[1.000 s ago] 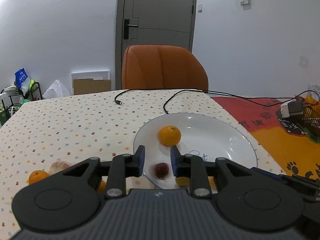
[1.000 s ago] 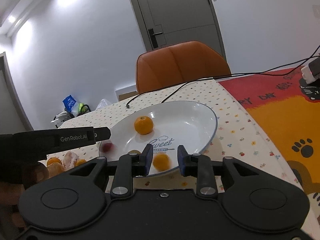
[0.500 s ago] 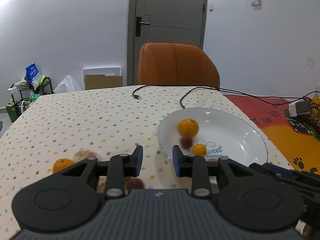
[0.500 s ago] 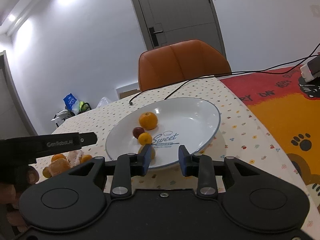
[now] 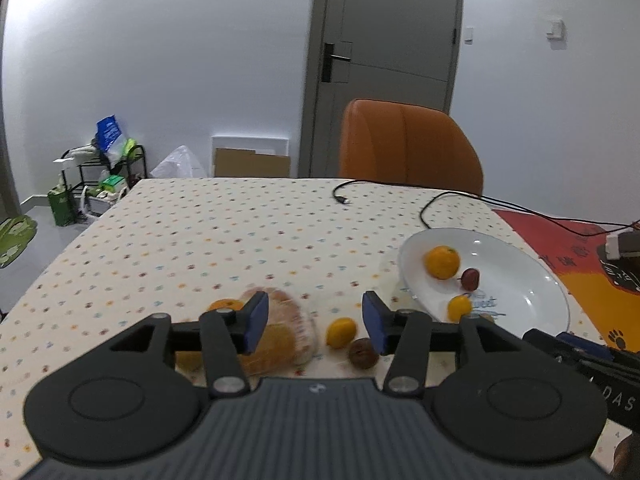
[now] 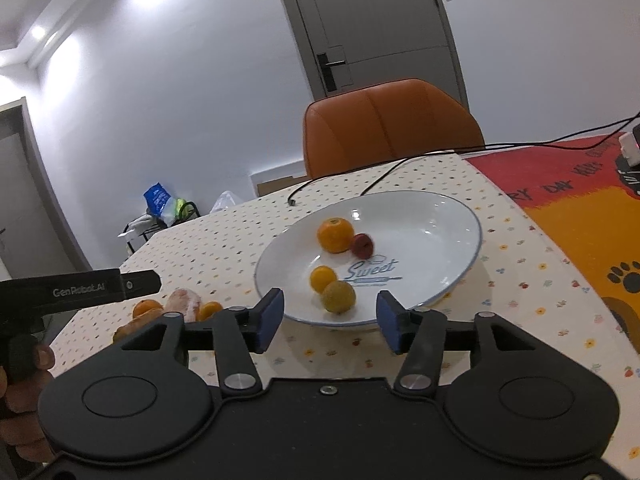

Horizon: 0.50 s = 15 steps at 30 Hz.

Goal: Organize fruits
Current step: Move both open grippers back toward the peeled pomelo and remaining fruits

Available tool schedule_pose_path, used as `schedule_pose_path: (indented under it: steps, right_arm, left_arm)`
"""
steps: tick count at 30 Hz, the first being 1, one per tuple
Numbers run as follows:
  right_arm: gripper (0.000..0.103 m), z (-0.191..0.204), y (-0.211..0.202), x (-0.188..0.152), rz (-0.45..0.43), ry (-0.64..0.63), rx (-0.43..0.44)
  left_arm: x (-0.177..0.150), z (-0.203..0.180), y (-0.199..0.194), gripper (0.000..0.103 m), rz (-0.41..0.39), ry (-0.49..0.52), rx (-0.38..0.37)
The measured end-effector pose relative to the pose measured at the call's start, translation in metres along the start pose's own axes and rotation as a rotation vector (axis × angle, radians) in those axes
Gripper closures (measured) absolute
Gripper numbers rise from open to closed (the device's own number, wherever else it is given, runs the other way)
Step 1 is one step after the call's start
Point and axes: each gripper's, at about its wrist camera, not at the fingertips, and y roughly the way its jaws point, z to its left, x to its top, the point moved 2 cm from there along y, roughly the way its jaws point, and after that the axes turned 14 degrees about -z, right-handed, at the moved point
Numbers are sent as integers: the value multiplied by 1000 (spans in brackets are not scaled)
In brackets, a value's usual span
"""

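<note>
A white plate (image 6: 440, 224) (image 5: 532, 292) holds an orange (image 6: 335, 235) (image 5: 441, 261), a dark red fruit (image 6: 363, 245) (image 5: 470, 278), a small yellow-orange fruit (image 6: 323, 278) (image 5: 459, 307) and a yellow-green fruit (image 6: 339, 297). My right gripper (image 6: 330, 321) is open just in front of the plate's near rim. My left gripper (image 5: 314, 325) is open over loose fruit on the tablecloth: a small yellow fruit (image 5: 341, 332), a brown fruit (image 5: 363, 353), a bagged pile of peeled pieces (image 5: 280, 332) and an orange (image 5: 226, 305).
An orange chair (image 5: 408, 148) stands behind the table. Black cables (image 5: 452, 200) cross the far tabletop toward a charger (image 5: 620, 242) on a red and orange mat (image 6: 580, 208). A hand (image 6: 24, 368) holds the left gripper's body (image 6: 80, 286).
My left gripper swung left from the plate to the loose fruit and its jaws opened wider. The right gripper's jaws also opened. The small fruits in the plate rolled and settled.
</note>
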Motion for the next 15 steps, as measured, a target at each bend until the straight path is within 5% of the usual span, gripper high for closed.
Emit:
schedule_pose_path:
  steps: [15]
  right_arm:
    - [40, 34, 2, -7, 18, -36, 57]
  left_arm:
    - [-9, 39, -15, 52, 10, -33, 67]
